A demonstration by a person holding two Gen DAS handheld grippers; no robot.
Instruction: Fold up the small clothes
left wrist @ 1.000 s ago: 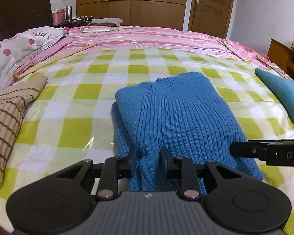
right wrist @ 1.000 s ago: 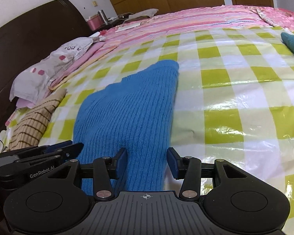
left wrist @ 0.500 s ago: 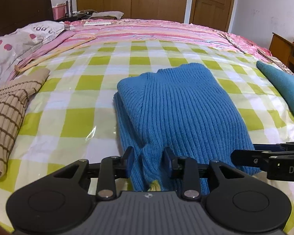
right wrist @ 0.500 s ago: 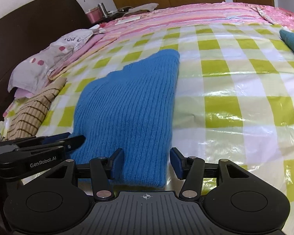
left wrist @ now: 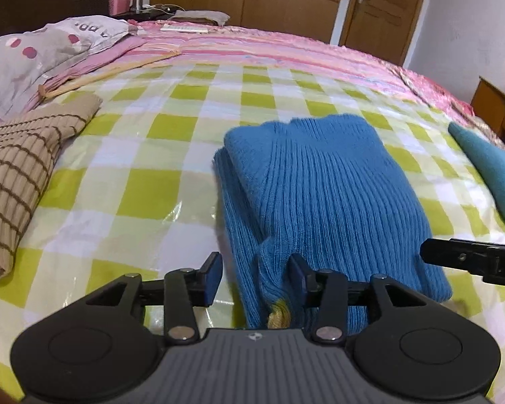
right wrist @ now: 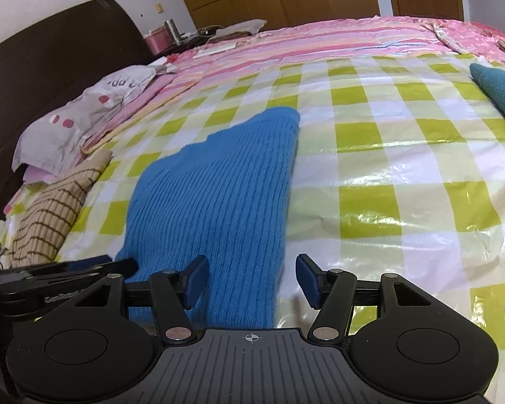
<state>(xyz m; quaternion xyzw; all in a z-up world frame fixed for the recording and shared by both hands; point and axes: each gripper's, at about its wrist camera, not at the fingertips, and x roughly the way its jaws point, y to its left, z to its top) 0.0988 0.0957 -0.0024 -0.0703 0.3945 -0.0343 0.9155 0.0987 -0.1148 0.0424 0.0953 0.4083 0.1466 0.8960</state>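
A blue ribbed knit sweater point(left wrist: 323, 181) lies folded on the green-checked bed cover; it also shows in the right wrist view point(right wrist: 225, 181). My left gripper point(left wrist: 256, 274) is open at the sweater's near left corner, with the bunched edge and a yellow tag between its fingers. My right gripper point(right wrist: 250, 279) is open at the sweater's near right edge, the cloth lying between its fingers. Neither is clamped on the cloth. The right gripper's tip shows in the left wrist view point(left wrist: 468, 261).
A beige striped folded garment point(left wrist: 13, 181) lies to the left. A teal garment point(left wrist: 488, 171) lies to the right. A spotted pillow point(left wrist: 40, 57) and dark headboard point(right wrist: 43, 67) are at far left. Pink bedding point(left wrist: 269, 47) covers the far side.
Both grippers have opened and let go of the sweater's near edge, which now rests on the bed. Both have drawn back slightly toward me.
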